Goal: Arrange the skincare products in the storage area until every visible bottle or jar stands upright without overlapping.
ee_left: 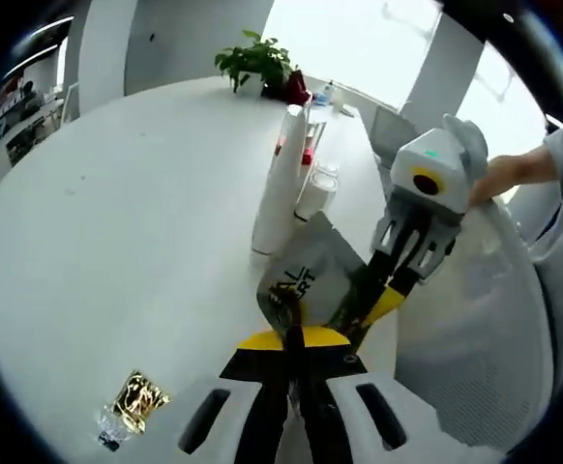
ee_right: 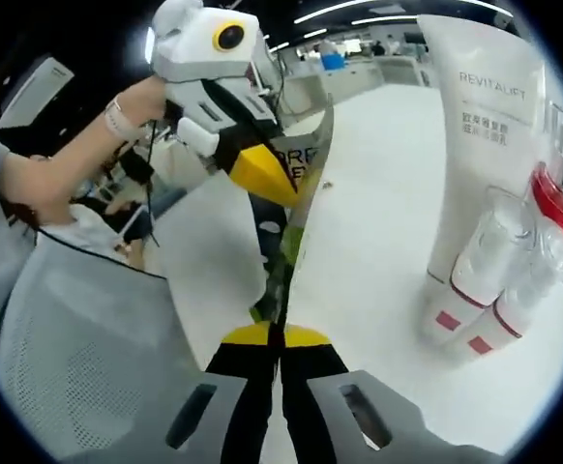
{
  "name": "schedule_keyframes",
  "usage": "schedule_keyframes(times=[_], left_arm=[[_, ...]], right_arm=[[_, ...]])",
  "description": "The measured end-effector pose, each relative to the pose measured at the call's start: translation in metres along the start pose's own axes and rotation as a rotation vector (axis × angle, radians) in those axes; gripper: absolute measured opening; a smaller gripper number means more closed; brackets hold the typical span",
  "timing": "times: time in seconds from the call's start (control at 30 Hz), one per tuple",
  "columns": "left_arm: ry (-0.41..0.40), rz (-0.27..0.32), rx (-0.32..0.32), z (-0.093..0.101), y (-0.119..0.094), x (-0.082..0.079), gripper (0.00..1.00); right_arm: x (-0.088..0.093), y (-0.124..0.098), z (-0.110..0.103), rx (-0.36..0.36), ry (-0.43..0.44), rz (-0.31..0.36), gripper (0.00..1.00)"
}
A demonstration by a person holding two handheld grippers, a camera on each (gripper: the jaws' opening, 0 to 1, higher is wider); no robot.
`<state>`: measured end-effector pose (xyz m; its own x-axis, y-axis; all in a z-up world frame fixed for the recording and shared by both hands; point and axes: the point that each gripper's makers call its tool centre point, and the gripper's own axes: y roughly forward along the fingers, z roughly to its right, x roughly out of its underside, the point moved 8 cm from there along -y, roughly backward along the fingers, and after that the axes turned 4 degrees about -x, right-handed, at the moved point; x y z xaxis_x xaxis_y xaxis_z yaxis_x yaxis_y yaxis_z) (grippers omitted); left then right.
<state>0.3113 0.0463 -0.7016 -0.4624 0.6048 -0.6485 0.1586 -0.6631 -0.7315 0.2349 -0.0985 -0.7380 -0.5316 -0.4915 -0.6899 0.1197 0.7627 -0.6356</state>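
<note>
The left gripper (ee_left: 294, 340) has its jaws closed flat on the lower edge of a silvery sachet (ee_left: 306, 275), which rises straight ahead of the tips. The right gripper (ee_right: 280, 333) is likewise pinched shut on the same thin packet, seen edge-on in the right gripper view as a narrow strip running up from the tips, so both tools grip one flexible pack between them above the white table (ee_left: 117, 242). Just beyond the sachet, past the left tips, stands a tall white tube (ee_left: 280, 184) marked Revitalift, upright, with two small clear bottles (ee_right: 494, 290) close against its base. Off to the left of the left jaws lies a small gold packet (ee_left: 138, 398) flat on the table. To do this step well, I would judge that one gripper should let go first while the other lowers the sachet beside the tube, clear of the bottles, so nothing gets knocked over or covered.
</note>
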Motion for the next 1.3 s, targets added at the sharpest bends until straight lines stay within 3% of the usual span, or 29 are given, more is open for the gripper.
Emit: schedule_keyframes(times=[0.47,0.83,1.3], left_arm=[[0.051,-0.055,-0.039,-0.002,0.018,0.003,0.02],[0.206,-0.15,-0.084,-0.007,0.033,0.004,0.02],[0.283,-0.209,-0.07,-0.013,0.054,0.008,0.02]], right_arm=[[0.002,0.007,0.007,0.025,-0.022,-0.021,0.02],[0.002,0.013,0.01,0.05,-0.072,-0.046,0.05],[0.012,-0.003,0.012,0.078,-0.087,-0.077,0.12]])
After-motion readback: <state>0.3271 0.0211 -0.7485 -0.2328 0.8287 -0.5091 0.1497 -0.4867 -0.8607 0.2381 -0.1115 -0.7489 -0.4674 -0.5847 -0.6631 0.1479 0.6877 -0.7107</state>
